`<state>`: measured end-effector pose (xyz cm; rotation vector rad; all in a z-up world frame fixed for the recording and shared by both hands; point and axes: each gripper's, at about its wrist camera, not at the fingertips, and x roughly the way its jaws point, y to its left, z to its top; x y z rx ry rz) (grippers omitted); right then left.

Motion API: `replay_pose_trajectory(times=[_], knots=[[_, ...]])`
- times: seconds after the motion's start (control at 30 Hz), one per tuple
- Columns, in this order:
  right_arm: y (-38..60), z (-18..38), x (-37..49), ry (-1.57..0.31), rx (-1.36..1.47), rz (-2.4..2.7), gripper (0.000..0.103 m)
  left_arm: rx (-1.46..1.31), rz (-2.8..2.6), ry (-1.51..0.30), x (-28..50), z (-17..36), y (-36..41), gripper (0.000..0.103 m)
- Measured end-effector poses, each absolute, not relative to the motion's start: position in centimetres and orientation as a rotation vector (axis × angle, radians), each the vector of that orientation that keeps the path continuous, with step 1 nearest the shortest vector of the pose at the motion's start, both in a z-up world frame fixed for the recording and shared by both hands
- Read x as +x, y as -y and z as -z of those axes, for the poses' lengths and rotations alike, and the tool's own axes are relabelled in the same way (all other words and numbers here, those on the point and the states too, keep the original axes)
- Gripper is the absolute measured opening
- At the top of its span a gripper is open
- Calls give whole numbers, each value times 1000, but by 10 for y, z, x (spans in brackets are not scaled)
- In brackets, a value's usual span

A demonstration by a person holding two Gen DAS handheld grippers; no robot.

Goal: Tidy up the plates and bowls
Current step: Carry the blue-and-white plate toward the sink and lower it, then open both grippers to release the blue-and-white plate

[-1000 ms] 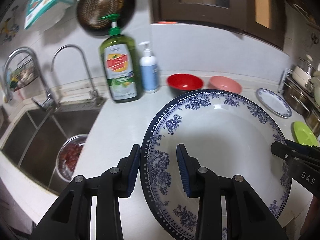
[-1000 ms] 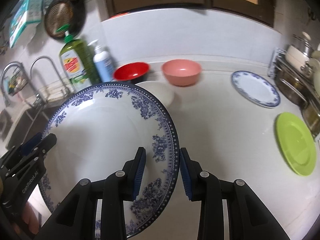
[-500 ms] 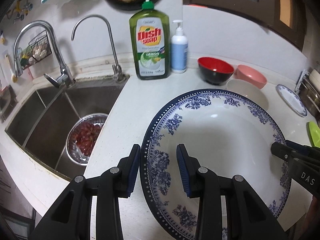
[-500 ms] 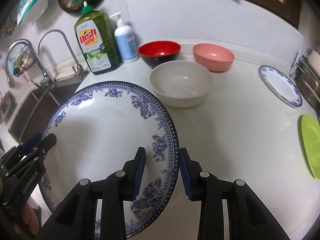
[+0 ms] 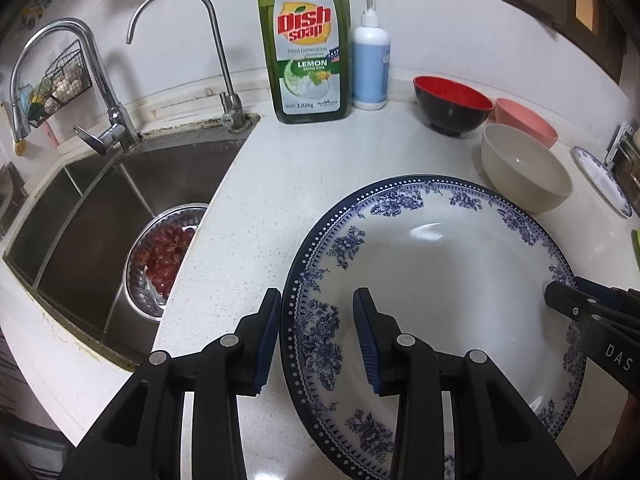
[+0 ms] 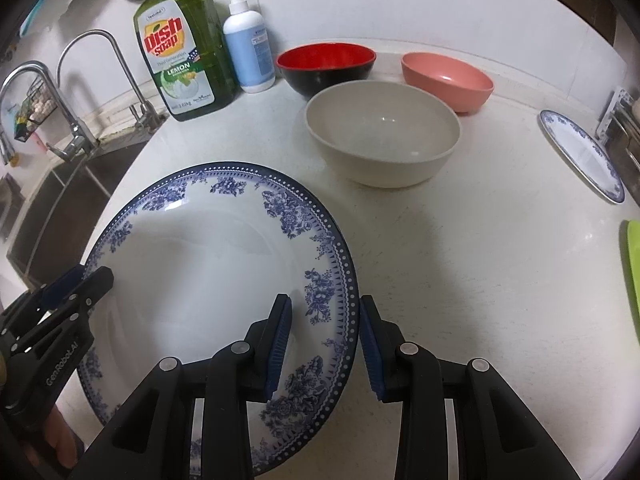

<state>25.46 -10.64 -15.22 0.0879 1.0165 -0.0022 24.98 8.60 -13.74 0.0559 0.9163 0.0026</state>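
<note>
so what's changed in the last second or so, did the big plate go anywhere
Both grippers, left and right, carried the large blue-floral plate down toward the counter; the beige bowl, earlier hidden behind it, now shows. Each pair of fingers straddles the rim as before. The bowls and bottles have not moved.

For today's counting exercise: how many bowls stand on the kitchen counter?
3. The red-and-black bowl stands at the back beside the pump bottle; the pink bowl is to its right; the beige bowl sits in front of both. Others may lie out of view.
</note>
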Motion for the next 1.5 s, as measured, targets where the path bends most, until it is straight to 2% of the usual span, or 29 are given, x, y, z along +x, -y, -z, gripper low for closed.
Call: replay_pose_trajectory(times=[0.83,0.97,1.03,1.1,1.2,1.3,1.4,1.5], knots=[[103,173,268,-1081,81,-8,36,72,-13,-981,265,160,-85,37],[105,170,265,-1070,77,-22,37,70,-15,-947,264,153,-83,40],[108,166,264,-1055,85,-29,41,81,-24,-914,261,145,-81,47],[113,160,261,-1029,91,-27,44,89,-26,-870,258,135,-78,64],[121,148,254,-990,107,-29,47,103,-23,-804,251,118,-71,76],[131,135,245,-945,124,-22,56,107,0,-767,248,104,-62,87],[142,122,234,-899,137,2,60,104,25,-721,244,88,-50,97],[155,111,222,-864,144,33,64,118,59,-687,239,77,-33,101]])
